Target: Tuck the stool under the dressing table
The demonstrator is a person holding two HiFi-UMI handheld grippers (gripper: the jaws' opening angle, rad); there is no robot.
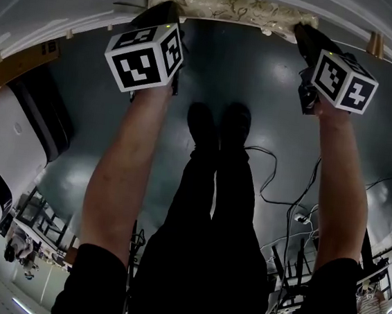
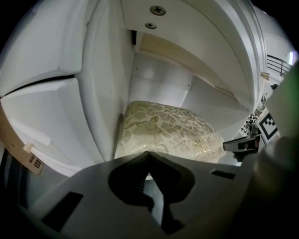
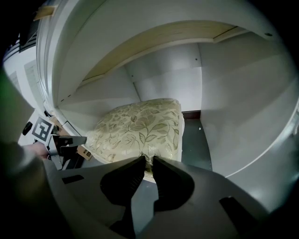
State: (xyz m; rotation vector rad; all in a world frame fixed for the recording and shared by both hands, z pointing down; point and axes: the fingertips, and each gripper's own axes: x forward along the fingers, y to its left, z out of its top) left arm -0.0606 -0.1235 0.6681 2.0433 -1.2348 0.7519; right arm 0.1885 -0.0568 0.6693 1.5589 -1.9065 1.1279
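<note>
The stool (image 1: 229, 10) has a cream cushion with a leaf print and sits in the knee space of the white dressing table (image 1: 58, 6). Only its front edge shows in the head view. My left gripper (image 1: 162, 18) is at the cushion's front left edge. Its jaws are shut tip to tip right against the cushion (image 2: 168, 128), with nothing seen between them. My right gripper (image 1: 307, 38) is at the front right edge. Its jaws are nearly closed, with a fold of the cushion's edge (image 3: 140, 126) pinched between the tips. Each gripper view shows the other gripper (image 2: 240, 144) (image 3: 67, 142) beside the stool.
White table panels (image 2: 100, 84) (image 3: 243, 107) wall in the stool on both sides, with the table's underside (image 3: 140, 42) above. The person's shoes (image 1: 217, 124) stand on the dark floor (image 1: 272, 91) behind the stool. Cables (image 1: 276, 189) trail at the right; a white cabinet (image 1: 10, 140) is at the left.
</note>
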